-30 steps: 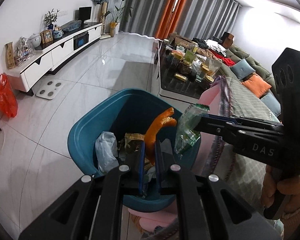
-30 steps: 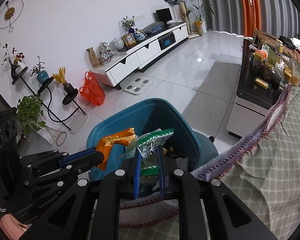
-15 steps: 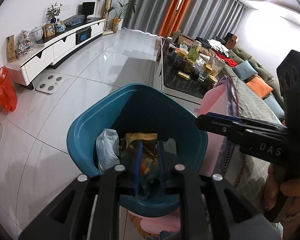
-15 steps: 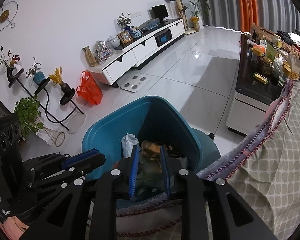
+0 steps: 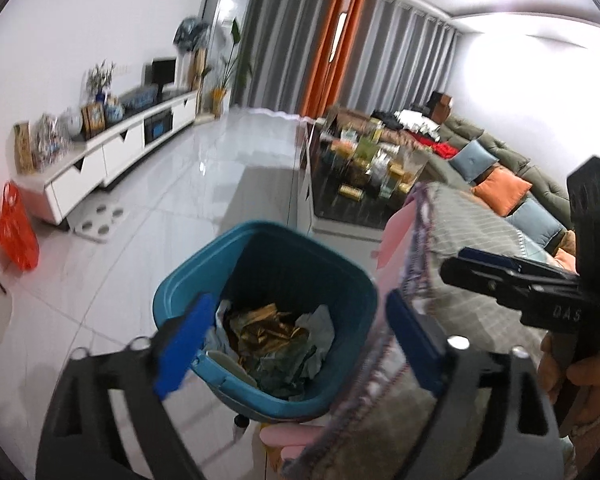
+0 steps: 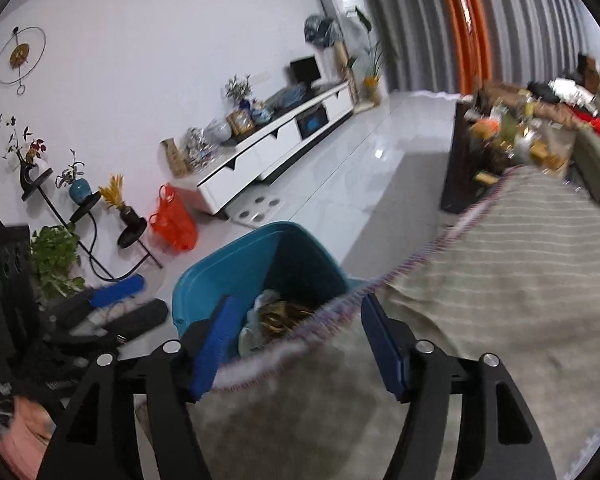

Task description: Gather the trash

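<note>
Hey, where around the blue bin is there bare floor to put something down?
Bare white floor lies between the blue bin and the TV cabinet, bordered by the orange bag and white scale. The coffee table is crowded; the bin holds trash.

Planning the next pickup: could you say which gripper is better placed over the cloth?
Probably right: right gripper hangs over the cloth, left gripper over the bin; both empty, jaws opening.

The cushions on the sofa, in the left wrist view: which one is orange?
The orange cushion is the middle one of the three. A light blue cushion lies beyond it and another blue cushion lies nearer the camera.
</note>
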`<state>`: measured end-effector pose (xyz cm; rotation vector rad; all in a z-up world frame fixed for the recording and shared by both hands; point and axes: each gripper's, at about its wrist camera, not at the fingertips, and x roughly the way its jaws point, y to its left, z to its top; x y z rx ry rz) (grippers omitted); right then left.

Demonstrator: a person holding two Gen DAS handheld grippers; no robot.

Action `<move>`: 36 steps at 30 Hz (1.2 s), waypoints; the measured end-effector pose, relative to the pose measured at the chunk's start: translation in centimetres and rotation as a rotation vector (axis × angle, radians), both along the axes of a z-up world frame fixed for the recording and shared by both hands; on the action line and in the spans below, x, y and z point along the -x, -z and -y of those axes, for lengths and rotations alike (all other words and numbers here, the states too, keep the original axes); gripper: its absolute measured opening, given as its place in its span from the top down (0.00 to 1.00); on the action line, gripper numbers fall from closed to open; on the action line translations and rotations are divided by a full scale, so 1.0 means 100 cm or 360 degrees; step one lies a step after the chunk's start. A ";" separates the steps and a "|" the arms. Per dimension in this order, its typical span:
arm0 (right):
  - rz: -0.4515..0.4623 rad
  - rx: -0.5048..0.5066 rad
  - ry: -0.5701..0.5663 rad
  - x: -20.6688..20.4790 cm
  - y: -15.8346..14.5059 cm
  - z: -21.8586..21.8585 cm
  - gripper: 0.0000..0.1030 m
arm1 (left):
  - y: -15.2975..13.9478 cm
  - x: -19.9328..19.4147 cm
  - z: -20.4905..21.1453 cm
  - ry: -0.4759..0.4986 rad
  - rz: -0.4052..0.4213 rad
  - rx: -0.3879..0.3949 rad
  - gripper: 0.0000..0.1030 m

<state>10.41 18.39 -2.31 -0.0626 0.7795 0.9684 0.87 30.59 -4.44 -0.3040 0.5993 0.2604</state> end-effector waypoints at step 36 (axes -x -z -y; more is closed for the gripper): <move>0.0745 0.0049 0.1332 0.151 -0.025 0.313 0.03 | -0.040 0.000 0.278 0.0583 0.0643 -0.0305 0.03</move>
